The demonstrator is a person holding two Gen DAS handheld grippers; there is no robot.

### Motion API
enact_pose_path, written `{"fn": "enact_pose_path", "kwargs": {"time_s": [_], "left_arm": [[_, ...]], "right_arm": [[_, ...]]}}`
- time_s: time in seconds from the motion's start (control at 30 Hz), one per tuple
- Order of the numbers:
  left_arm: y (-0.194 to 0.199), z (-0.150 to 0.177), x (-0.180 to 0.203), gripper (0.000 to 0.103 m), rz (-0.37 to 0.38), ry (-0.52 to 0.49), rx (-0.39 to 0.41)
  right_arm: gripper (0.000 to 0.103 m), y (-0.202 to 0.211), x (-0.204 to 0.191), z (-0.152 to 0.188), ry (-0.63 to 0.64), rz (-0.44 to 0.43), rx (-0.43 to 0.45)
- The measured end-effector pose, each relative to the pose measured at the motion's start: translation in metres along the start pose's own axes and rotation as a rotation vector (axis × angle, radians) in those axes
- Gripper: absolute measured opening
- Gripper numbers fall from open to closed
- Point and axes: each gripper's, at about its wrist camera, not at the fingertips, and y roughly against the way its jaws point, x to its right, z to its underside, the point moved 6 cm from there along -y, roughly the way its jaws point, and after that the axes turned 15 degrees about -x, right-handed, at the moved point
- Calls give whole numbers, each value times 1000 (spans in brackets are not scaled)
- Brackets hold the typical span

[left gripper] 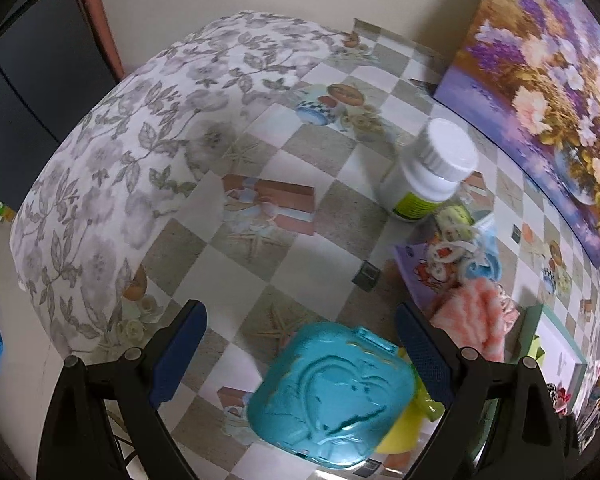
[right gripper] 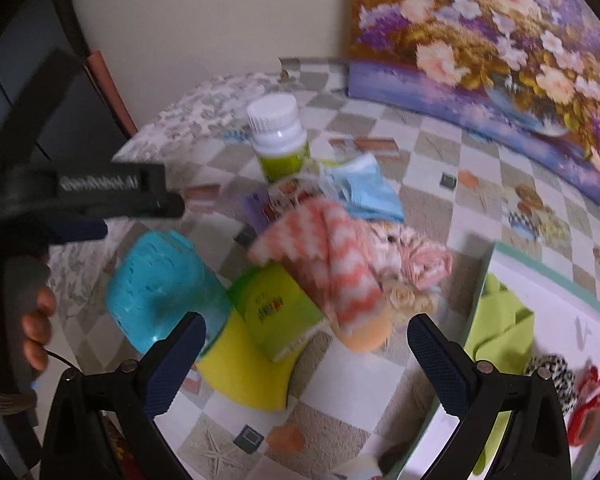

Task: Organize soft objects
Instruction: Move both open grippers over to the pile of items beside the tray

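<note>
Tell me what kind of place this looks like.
Probably a home, at a table against a wall: a checked patterned tablecloth, a flower painting leaning on the wall, and household clutter such as a pill bottle and a striped cloth.

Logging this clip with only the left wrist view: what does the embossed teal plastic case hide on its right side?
Observer: A green printed carton lying on a yellow sponge-like pad.
Operator: Anything under the pink-and-white zigzag towel?
Observer: A peach rounded sponge pokes out beneath it.
Operator: And the right gripper?
Observer: Open and empty, hovering above that carton.
</note>
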Motion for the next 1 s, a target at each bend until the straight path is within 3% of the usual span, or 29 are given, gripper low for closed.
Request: {"fn": "enact_pose_path", "kwargs": {"time_s": [0.23, 0.5, 0.9, 1.0], "left_arm": [[-5, -3, -10, 95, 9, 30, -12], [-10, -5, -12, 95, 14, 38, -25], [-15, -8, -11, 95, 12, 33, -38], [-15, -8, -11, 95, 10, 32, -39]], "right_arm": [[86, -13, -10, -6, 84, 17, -24], [84, -36, -25, -4, 184, 63, -79], [81, -67, -27, -4, 196, 72, -141], [74, -69, -27, -5, 195, 69, -139]]}}
